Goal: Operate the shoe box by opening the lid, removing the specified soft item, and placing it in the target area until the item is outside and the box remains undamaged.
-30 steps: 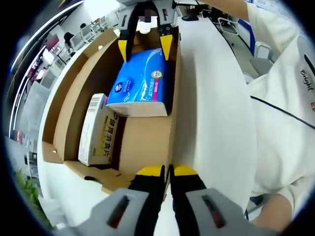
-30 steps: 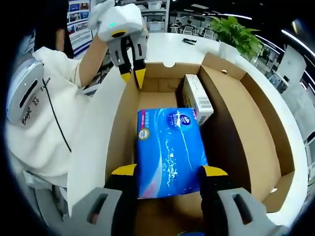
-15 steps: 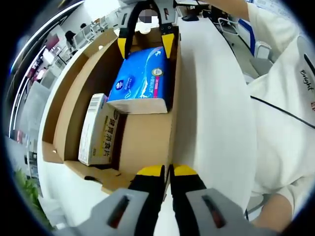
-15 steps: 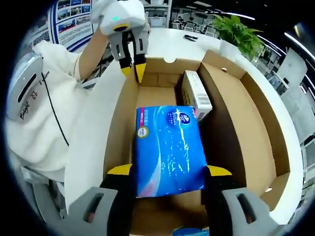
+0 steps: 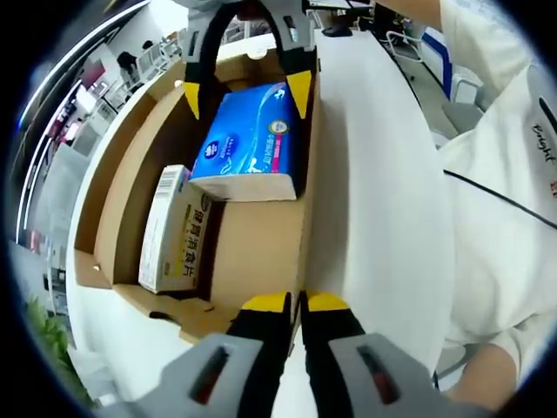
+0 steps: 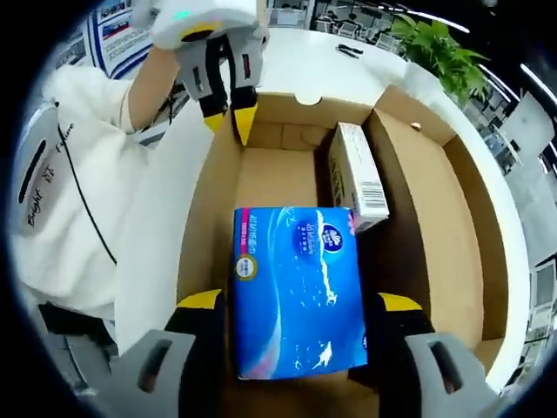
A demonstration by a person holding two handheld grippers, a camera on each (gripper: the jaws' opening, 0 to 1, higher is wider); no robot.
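The blue soft plastic tissue pack point(image 6: 298, 292) lies inside the open brown cardboard shoe box point(image 6: 439, 218), long axis between the right hand-held gripper's point(image 6: 300, 306) wide-open jaws; the left hand-held gripper point(image 5: 287, 302) is closed on the box wall

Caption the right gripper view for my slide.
Open right gripper straddles the blue pack inside the box.

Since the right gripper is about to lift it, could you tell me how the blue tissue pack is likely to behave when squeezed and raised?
The blue tissue pack looks film-wrapped and glossy, so it may slip a little between the right gripper jaws. It is probably soft and light for its bulk, likely denting under a squeeze. Lying flat in the cardboard box, it shouldn't roll.
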